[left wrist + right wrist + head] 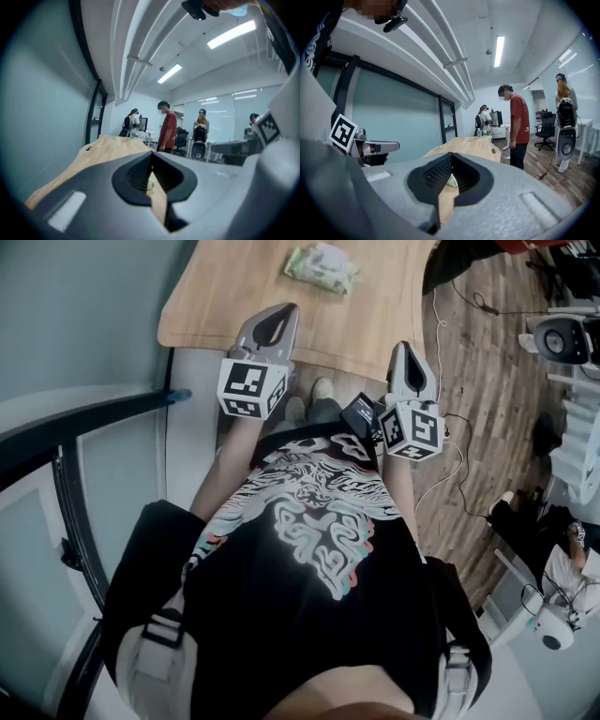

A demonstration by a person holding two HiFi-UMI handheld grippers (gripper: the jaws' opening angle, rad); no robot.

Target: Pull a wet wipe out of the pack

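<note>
Head view shows crinkled pale-green wipe pack [322, 268]; left claw [284, 312], right claw [403, 349] pressed together.

Head view: table [234, 306] is cut by the top edge, its far end out of frame. Wet wipe pack [322, 268] is small, print unreadable, opening too small to judge. Both hands are hidden under the marker cubes of left gripper [284, 310] and right gripper [400, 348].

Both gripper views: the wet wipe pack shows only as a pale sliver in the notch behind the closed jaws, the rest masked by the gripper body.
</note>
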